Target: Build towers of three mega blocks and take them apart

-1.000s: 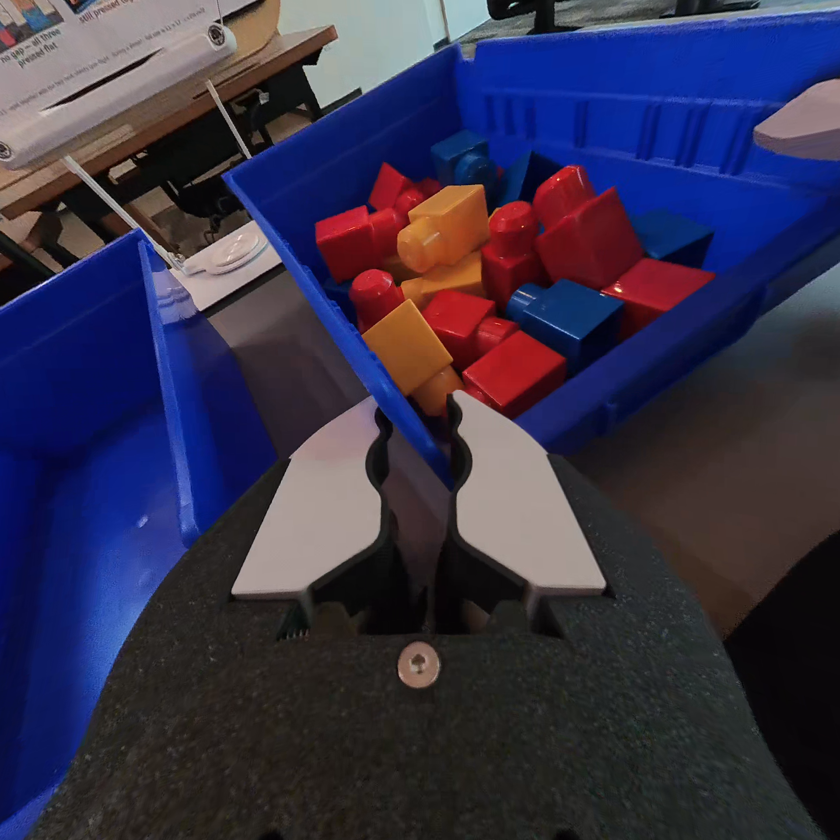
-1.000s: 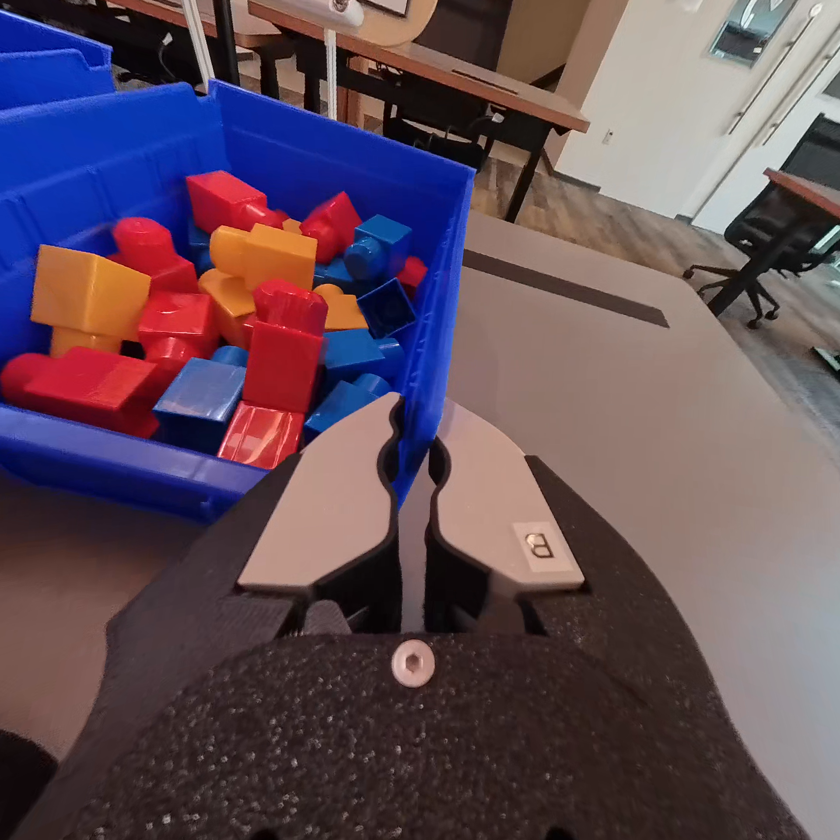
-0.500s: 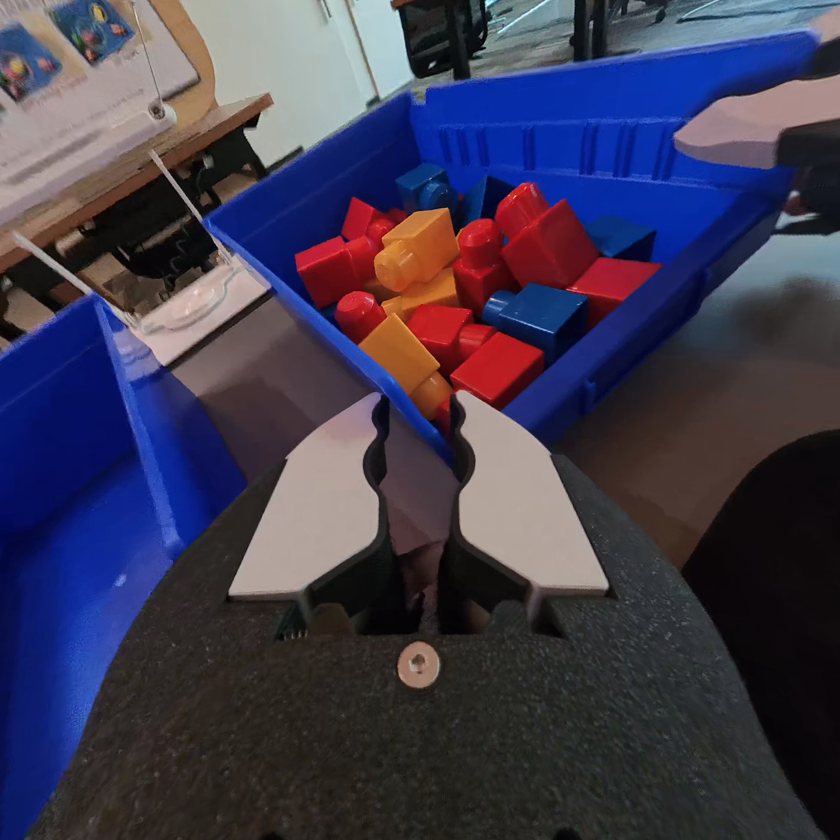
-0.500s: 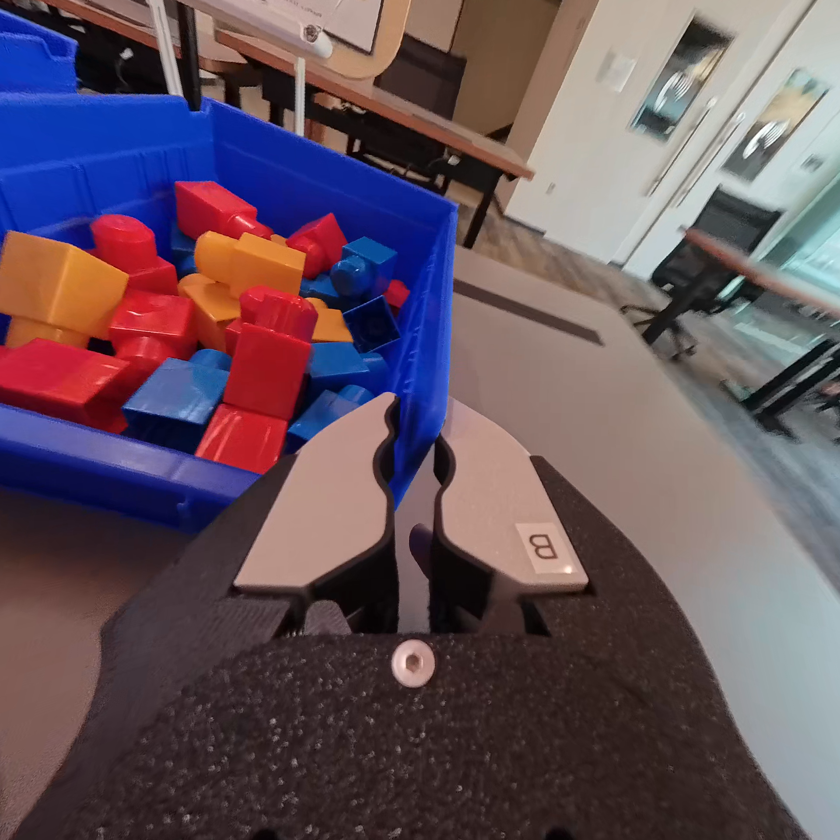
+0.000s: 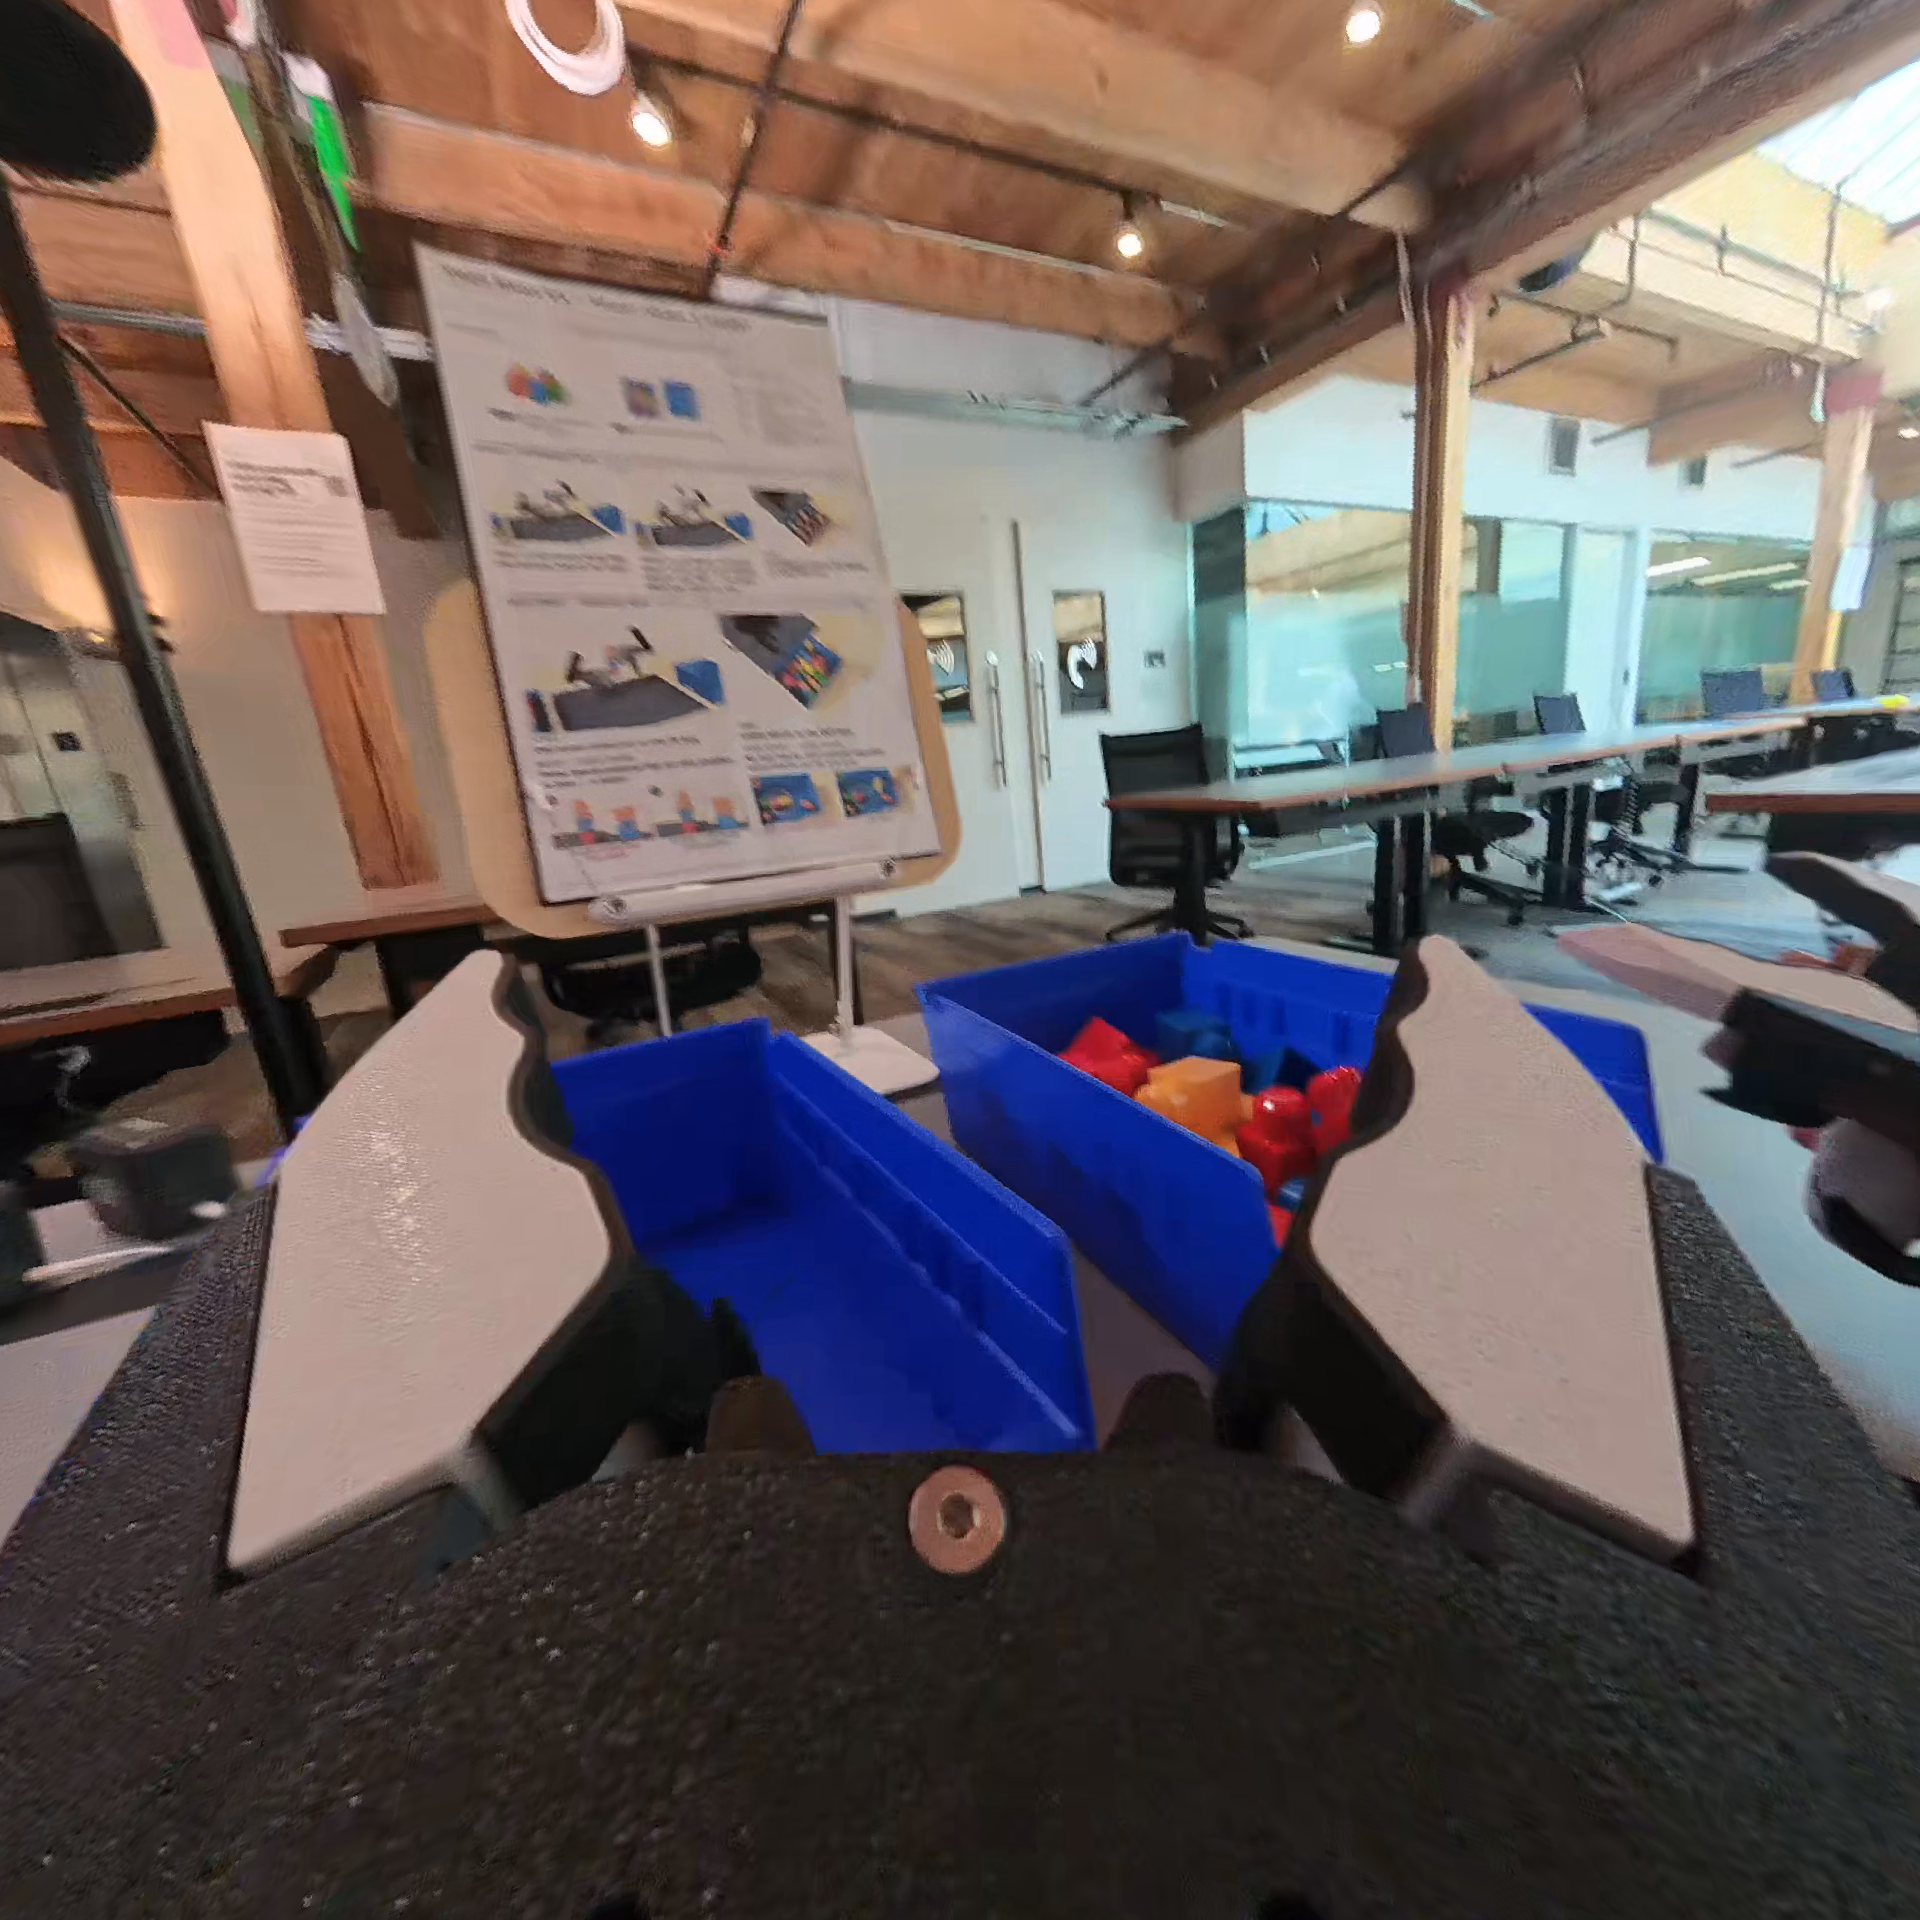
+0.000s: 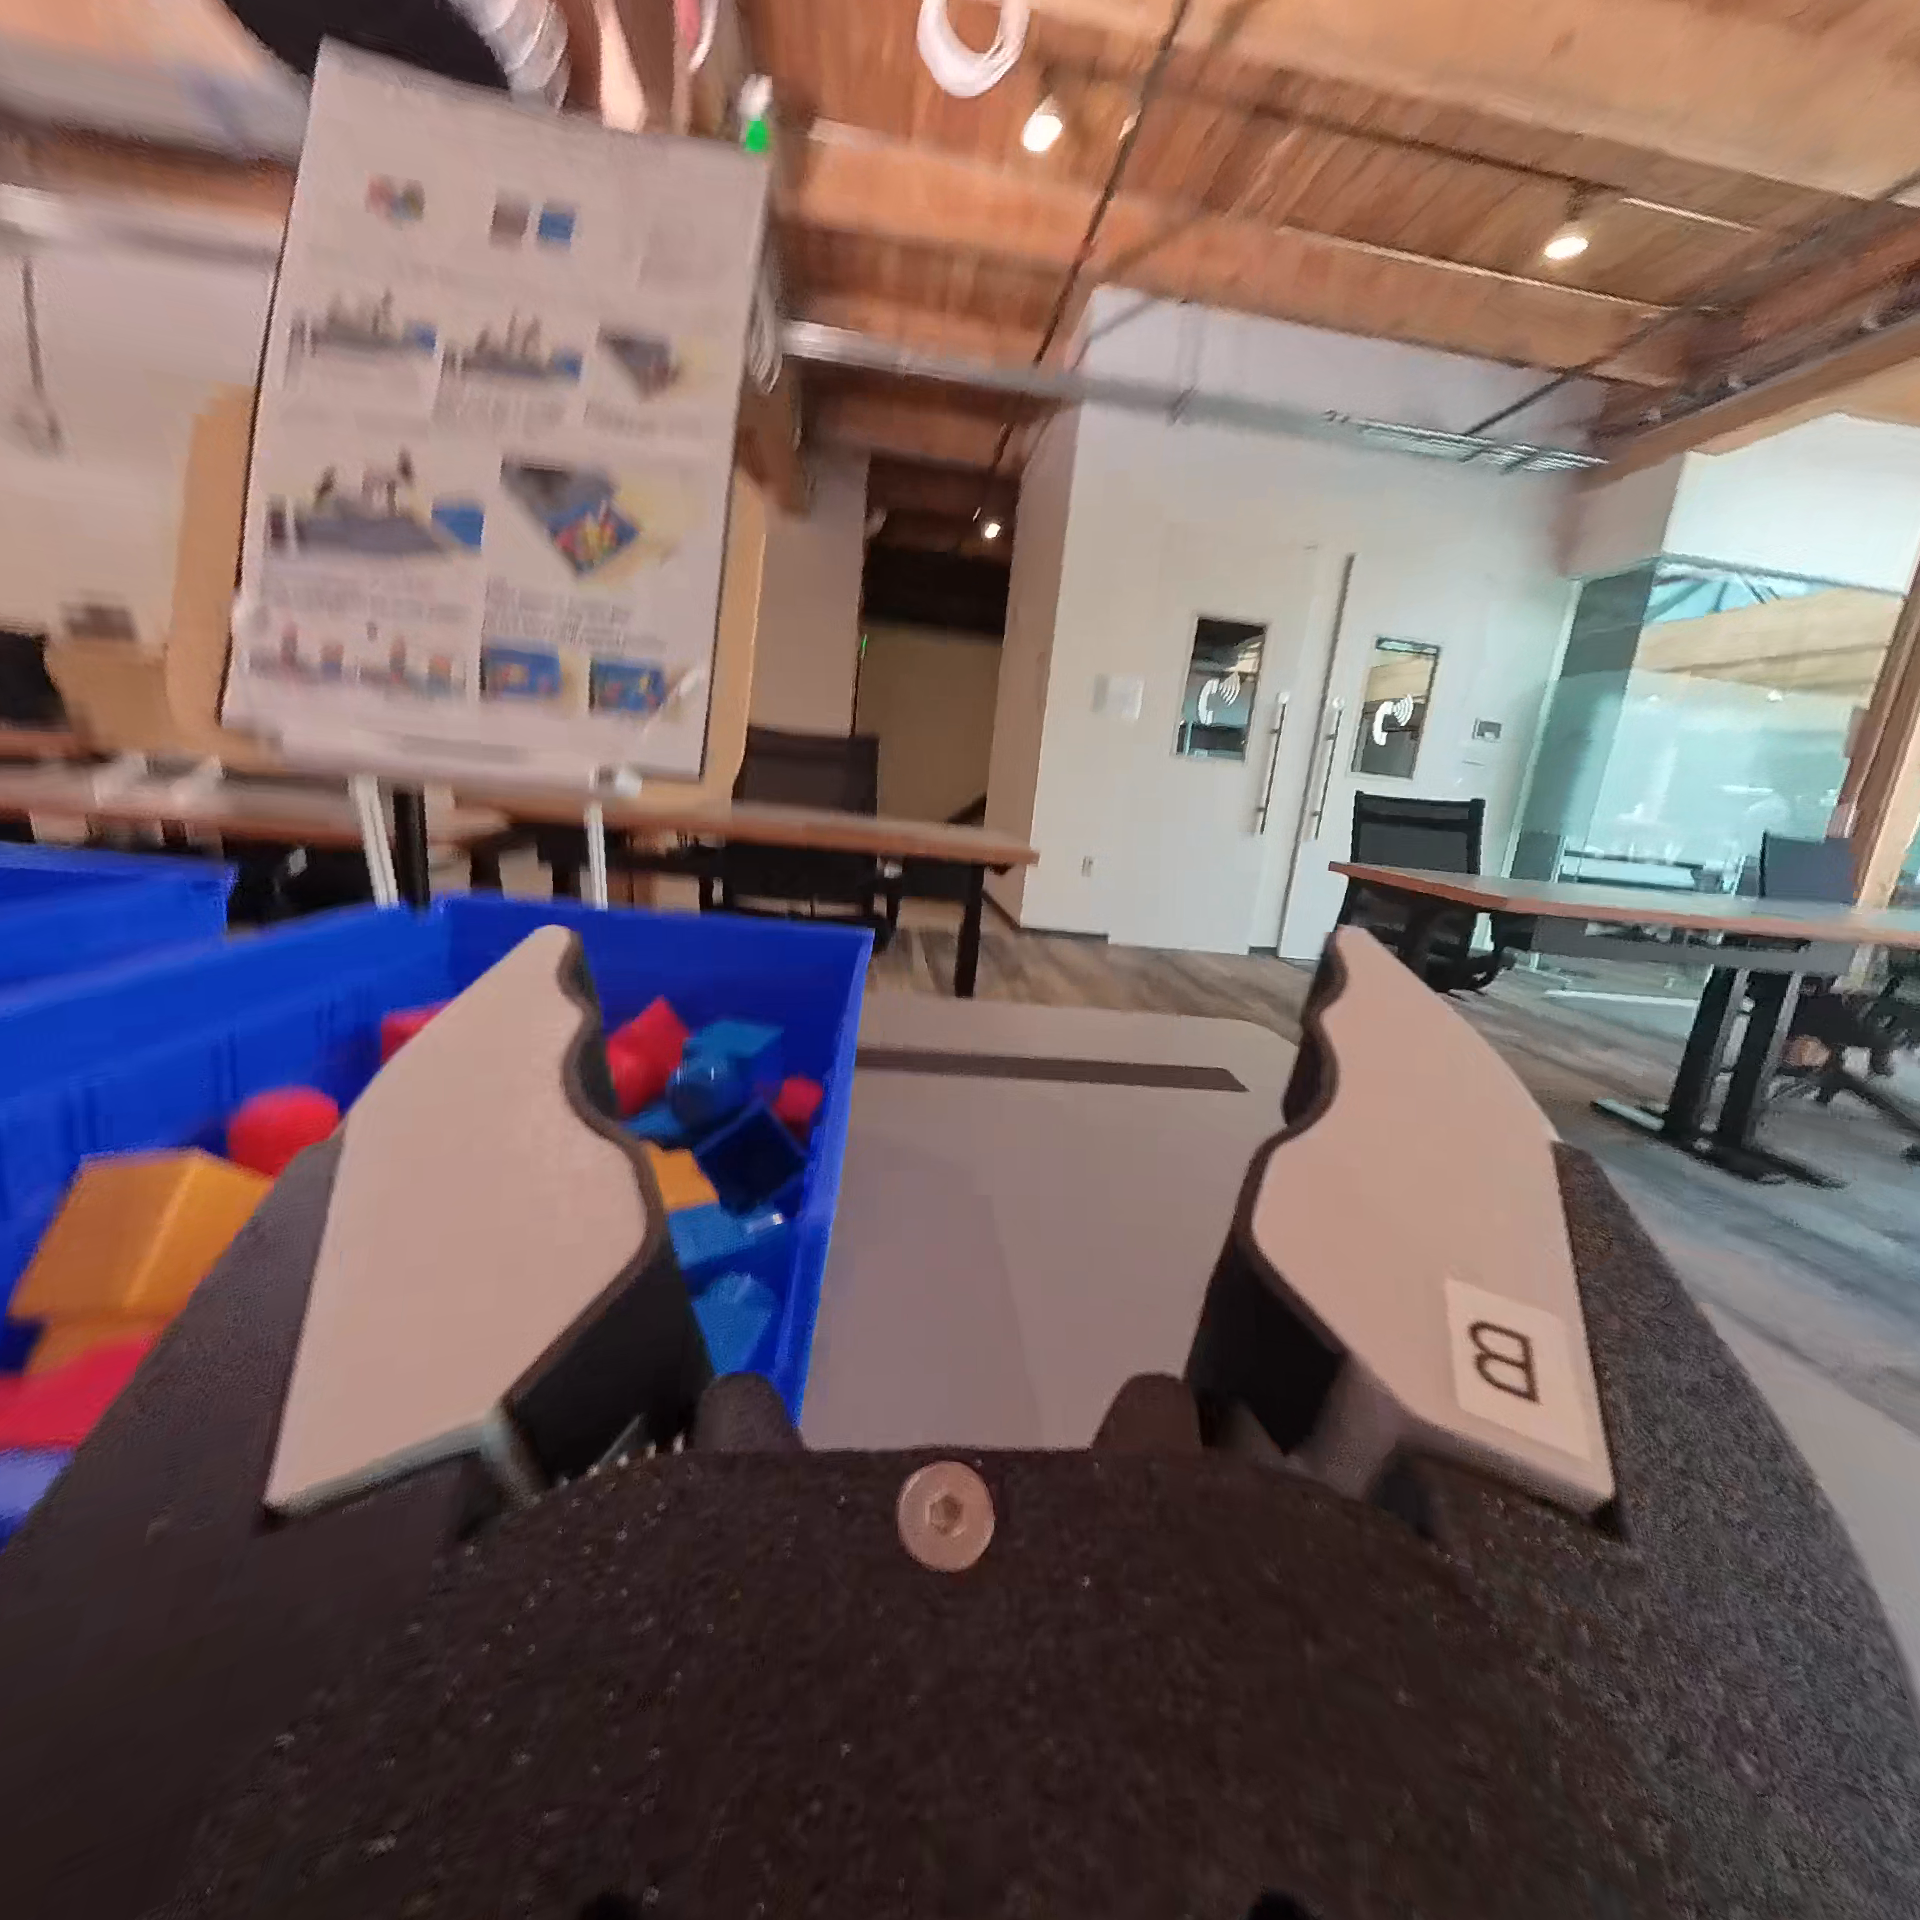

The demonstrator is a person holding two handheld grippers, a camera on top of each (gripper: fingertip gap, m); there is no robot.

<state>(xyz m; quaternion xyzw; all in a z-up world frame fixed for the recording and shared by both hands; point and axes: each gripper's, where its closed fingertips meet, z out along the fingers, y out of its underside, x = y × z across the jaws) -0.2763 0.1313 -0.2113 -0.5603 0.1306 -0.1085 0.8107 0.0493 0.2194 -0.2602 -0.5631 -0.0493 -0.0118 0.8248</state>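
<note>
Office table (image 6: 1029, 1195), both tools spread.

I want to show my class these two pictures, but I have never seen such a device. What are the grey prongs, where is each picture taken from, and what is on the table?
Each picture comes from a camera fixed on a hand-held gripper, looking forward along its two grey fingers. One shows the left gripper, the other the right gripper. Both stand wide open and hold nothing. On the grey table sit two blue bins: one filled with red, orange and blue mega blocks, the other bin looks empty. Behind stands a poster board.
</note>
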